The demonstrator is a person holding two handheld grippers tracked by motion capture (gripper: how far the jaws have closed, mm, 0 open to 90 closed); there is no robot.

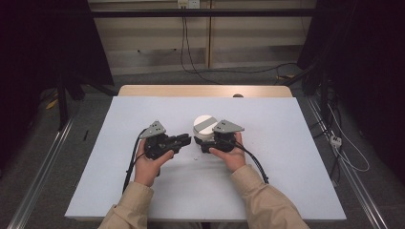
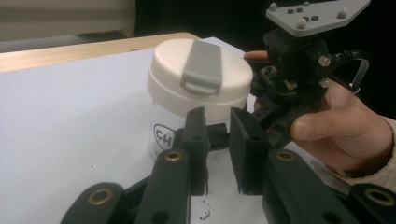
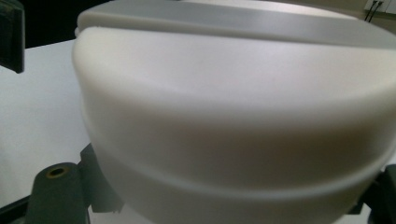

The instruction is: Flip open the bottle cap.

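A clear jar (image 1: 204, 125) with a cream-white lid and a grey strap across its top stands upright mid-table. My right gripper (image 1: 202, 142) is shut on the jar's body from the near right side; in the right gripper view the lid (image 3: 233, 116) sits close between the two jaws. My left gripper (image 1: 188, 140) lies just left of the jar and points at it. Its jaws (image 2: 218, 128) stand a narrow gap apart with nothing between them, a short way in front of the jar (image 2: 198, 79). The right gripper (image 2: 280, 107) and its hand appear beside the jar there.
A white sheet (image 1: 286, 181) covers the table, with a wooden strip (image 1: 205, 90) showing at the far edge. A few small dark specks (image 2: 204, 212) lie on the sheet near the jar. Cables run over the floor beyond the table and at the right.
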